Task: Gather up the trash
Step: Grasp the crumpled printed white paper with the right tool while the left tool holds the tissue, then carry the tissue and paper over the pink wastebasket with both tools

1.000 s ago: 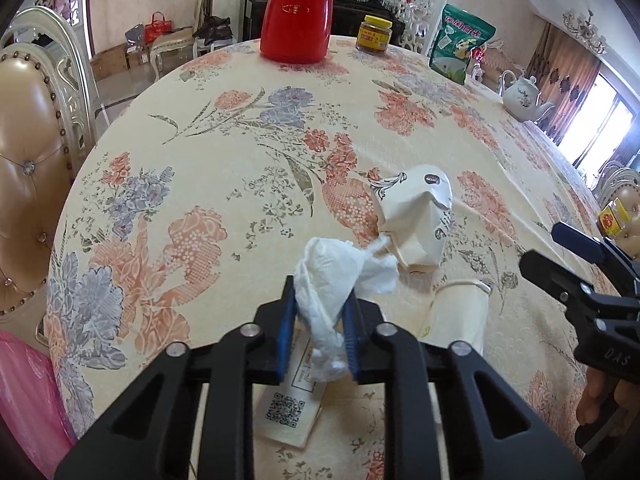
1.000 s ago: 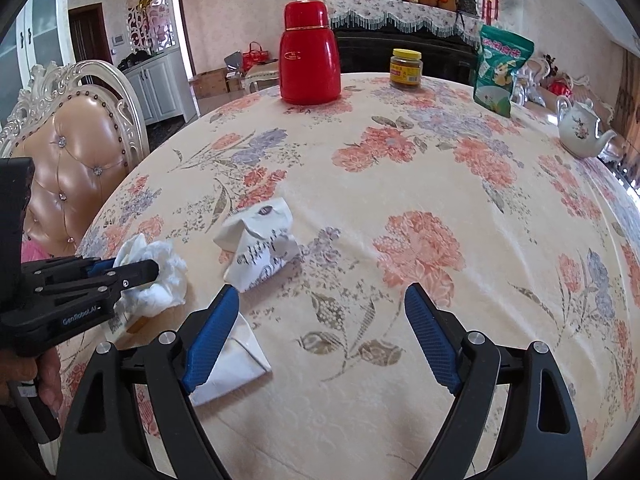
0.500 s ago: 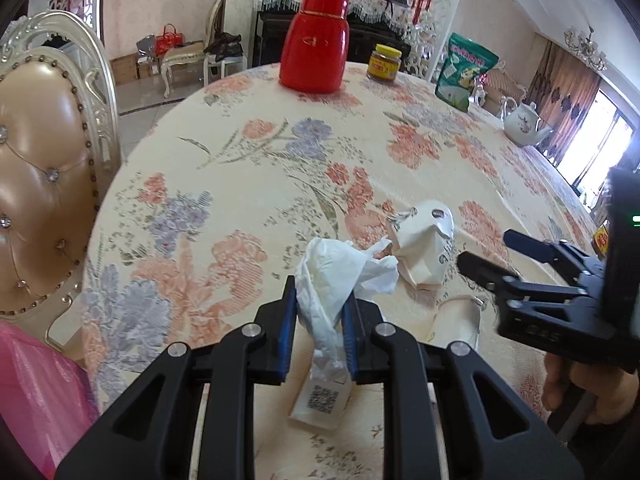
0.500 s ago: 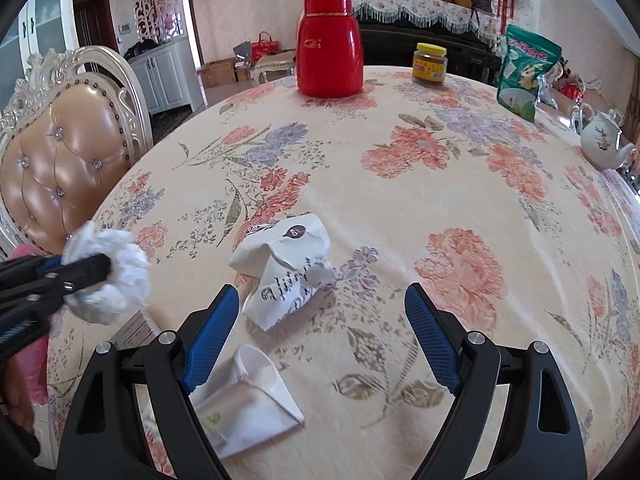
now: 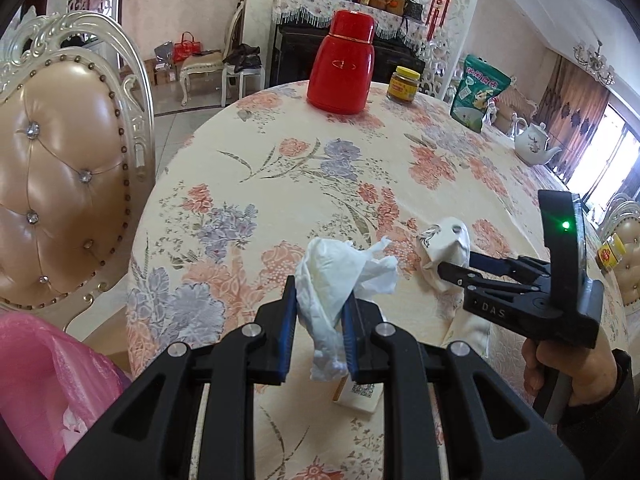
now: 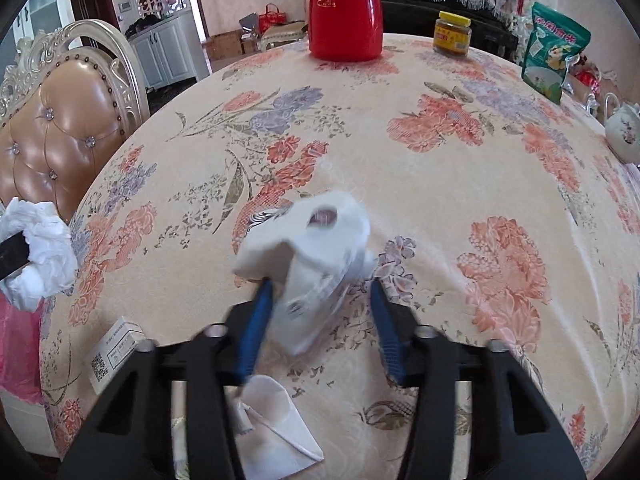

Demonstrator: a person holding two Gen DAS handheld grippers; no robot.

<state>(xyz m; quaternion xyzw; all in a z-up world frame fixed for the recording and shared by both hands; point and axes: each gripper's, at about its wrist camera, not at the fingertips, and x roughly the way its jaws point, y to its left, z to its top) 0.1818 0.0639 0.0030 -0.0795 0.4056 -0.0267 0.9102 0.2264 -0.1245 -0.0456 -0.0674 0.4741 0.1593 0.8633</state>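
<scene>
My left gripper is shut on a crumpled white tissue and holds it above the near edge of the floral table. In the right wrist view that tissue shows at the far left. My right gripper is down at a crumpled white printed paper cup. Its jaws are closing, with a blue pad against each side of the cup. The left wrist view shows the right gripper at the cup, held by a hand. A flattened white paper cup lies just below the right fingers.
A small card box with a QR code lies near the table's front edge. A pink bag hangs low at the left beside a padded chair. At the far side stand a red thermos, a jar, a green packet and a teapot.
My right gripper came forward and down over the crumpled cup, and its jaws narrowed from wide open onto it. The left gripper rose and drew back with the tissue.
</scene>
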